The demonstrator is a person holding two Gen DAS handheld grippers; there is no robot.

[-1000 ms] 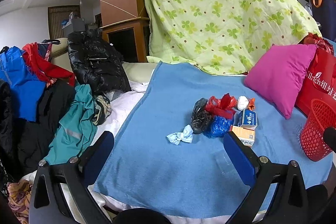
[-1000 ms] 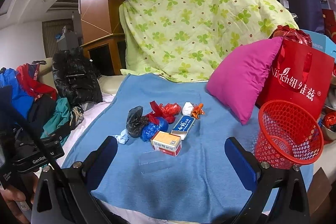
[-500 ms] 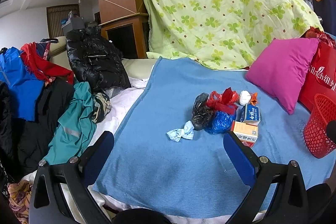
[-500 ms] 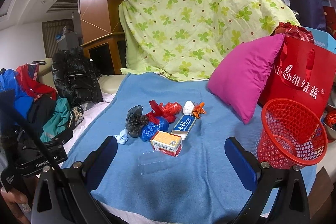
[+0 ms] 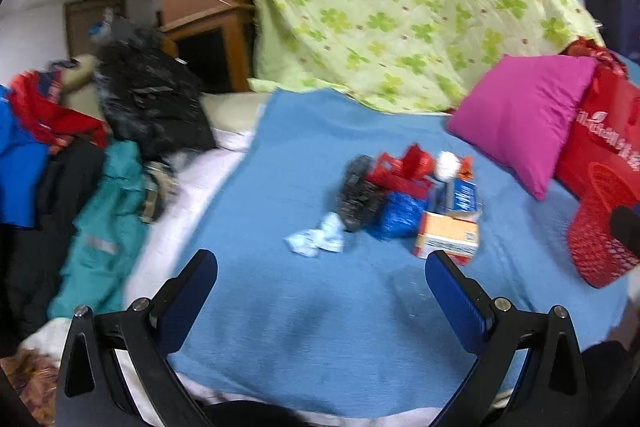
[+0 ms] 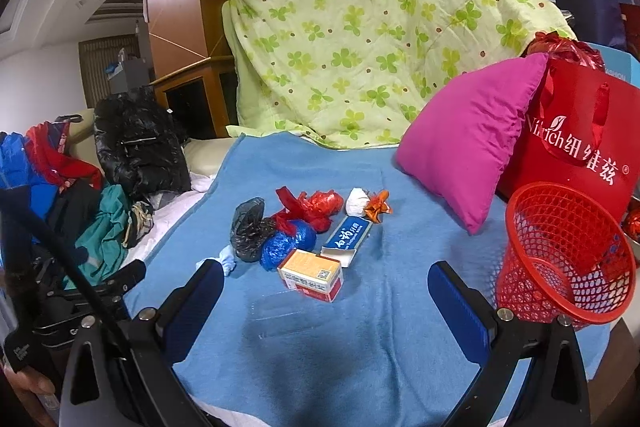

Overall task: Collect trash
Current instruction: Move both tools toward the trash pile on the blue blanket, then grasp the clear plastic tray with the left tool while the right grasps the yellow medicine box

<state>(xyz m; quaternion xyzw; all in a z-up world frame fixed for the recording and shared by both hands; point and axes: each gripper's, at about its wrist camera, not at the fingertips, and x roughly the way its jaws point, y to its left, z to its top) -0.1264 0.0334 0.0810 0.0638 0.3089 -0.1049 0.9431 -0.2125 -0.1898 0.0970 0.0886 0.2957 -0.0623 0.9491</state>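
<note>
A pile of trash lies on the blue blanket (image 6: 360, 339): a black bag (image 6: 248, 231), a blue bag (image 6: 286, 245), a red bag (image 6: 316, 207), a white wad (image 6: 357, 201), an orange wrapper (image 6: 378, 207), a blue-white box (image 6: 347, 237), an orange box (image 6: 312, 273) and a pale blue wad (image 5: 316, 239). A red mesh basket (image 6: 564, 251) stands at the right. My left gripper (image 5: 320, 291) and right gripper (image 6: 324, 303) are both open and empty, short of the pile. The left view is blurred.
A magenta pillow (image 6: 468, 143) and a red paper bag (image 6: 580, 143) stand behind the basket. A green clover quilt (image 6: 372, 27) drapes at the back. Clothes and a black jacket (image 6: 140, 147) are heaped at the left. A clear plastic piece (image 6: 280, 307) lies near the front.
Both grippers have moved forward toward the pile, the left one faster and swinging right, so its view is blurred. Both stay open.
</note>
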